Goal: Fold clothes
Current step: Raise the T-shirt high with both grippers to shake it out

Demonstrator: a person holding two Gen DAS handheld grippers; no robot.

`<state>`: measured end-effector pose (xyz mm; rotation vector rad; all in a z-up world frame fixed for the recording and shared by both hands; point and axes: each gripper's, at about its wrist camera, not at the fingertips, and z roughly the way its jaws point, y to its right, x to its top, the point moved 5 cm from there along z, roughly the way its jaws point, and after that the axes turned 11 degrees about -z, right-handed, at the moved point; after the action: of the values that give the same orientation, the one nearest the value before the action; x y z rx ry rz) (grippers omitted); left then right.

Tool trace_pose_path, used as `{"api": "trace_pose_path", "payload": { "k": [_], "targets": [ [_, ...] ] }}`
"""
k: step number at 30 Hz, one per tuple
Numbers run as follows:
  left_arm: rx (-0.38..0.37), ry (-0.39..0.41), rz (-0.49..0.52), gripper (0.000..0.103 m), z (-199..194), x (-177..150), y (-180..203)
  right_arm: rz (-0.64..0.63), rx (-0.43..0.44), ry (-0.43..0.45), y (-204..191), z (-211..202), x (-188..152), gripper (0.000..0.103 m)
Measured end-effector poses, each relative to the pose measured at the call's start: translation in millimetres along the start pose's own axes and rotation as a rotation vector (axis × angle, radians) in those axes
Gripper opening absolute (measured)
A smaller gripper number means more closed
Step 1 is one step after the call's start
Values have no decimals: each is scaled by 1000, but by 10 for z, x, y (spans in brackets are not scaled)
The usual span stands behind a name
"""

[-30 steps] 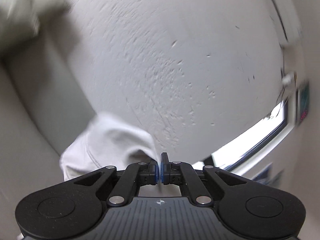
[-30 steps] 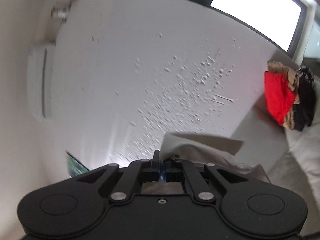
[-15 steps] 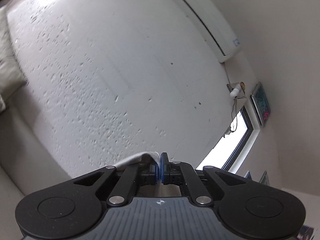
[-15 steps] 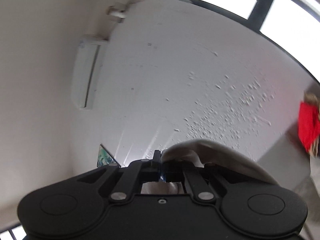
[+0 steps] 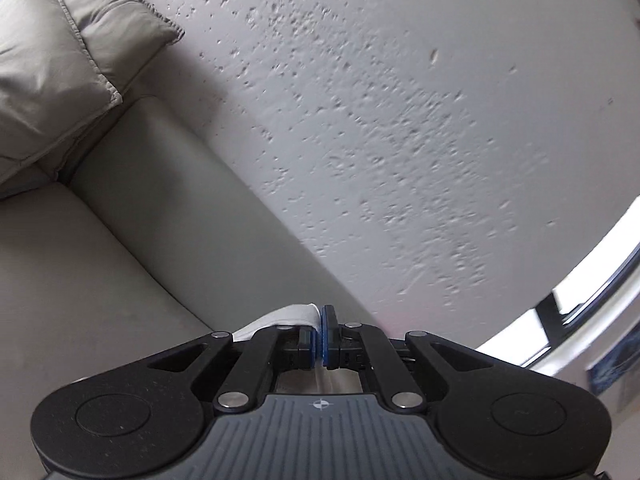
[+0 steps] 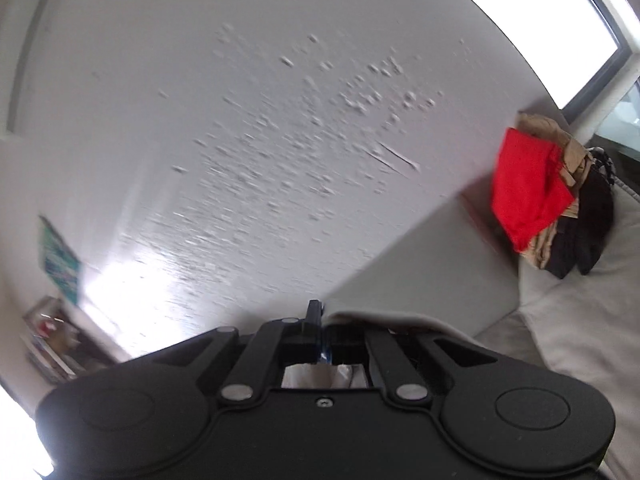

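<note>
My left gripper [image 5: 321, 330] is shut on a fold of a white garment [image 5: 286, 317], which bulges out just left of the blue pads and hangs down out of sight beneath the gripper body. My right gripper [image 6: 323, 330] is likewise shut on the pale cloth [image 6: 400, 317]; its edge runs off to the right from the jaws and more of it shows beneath the fingers. Both grippers hold the garment up in front of a grey sofa's backrest [image 5: 188, 208]. Most of the garment is hidden below both cameras.
A grey cushion [image 5: 68, 56] lies on the sofa at upper left. A pile of red, tan and black clothes [image 6: 548, 196] sits on the sofa back at the right. A pitted white wall [image 5: 400, 120] rises behind, with a window [image 6: 560, 20] to the right.
Both views tilted up to the wall and air conditioner half a second ago and have come back down to the sofa. The cloth stays pinched in both grippers and now shows less.
</note>
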<state>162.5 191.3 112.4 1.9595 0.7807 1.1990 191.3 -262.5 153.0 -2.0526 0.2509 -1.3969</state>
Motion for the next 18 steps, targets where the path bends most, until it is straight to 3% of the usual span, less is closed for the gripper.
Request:
{"api": "trace_pose_path", "payload": {
  "k": [2,5,8,13,18],
  "targets": [
    [-22,54,91,1,55,129,285,-33,-14,26,-102,186,183,2],
    [-79,131,204,1,-12,290,709,-75,9,111,-309,132,519,2],
    [-93,153,250,1,11,233,739,-96,15,139,-207,9,463,2],
    [-27,133,241,1,224,-171,169,-55,0,93,276,-13,-42,2],
    [129,56,205,1,492,-710,-753,8,-61,-79,847,290,-919,2]
  ]
}}
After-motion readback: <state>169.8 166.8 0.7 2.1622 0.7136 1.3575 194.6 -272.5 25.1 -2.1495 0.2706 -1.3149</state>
